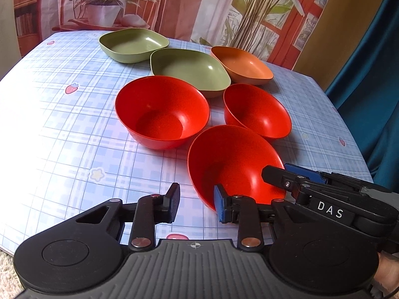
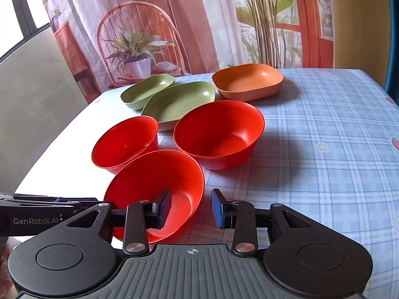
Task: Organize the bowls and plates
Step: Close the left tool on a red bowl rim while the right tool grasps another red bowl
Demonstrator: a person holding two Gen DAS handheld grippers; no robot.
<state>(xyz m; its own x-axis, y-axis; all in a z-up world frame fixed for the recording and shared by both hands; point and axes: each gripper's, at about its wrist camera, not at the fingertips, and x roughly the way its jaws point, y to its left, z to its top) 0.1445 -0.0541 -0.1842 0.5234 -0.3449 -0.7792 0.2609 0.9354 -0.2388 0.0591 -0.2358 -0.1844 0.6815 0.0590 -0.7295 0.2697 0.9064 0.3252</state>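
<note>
Three red bowls sit on the checked tablecloth. The nearest red bowl lies between both grippers. My left gripper is open, its right finger inside the bowl's near rim and its left finger outside. My right gripper is open and straddles the same bowl's rim from the other side; it also shows in the left wrist view. Two more red bowls stand behind. Two green plates and an orange plate lie farther back.
The table carries a blue plaid cloth with strawberry prints. A printed backdrop hangs behind the far edge. A blue curtain hangs to the right. Carpet shows below the near left table edge.
</note>
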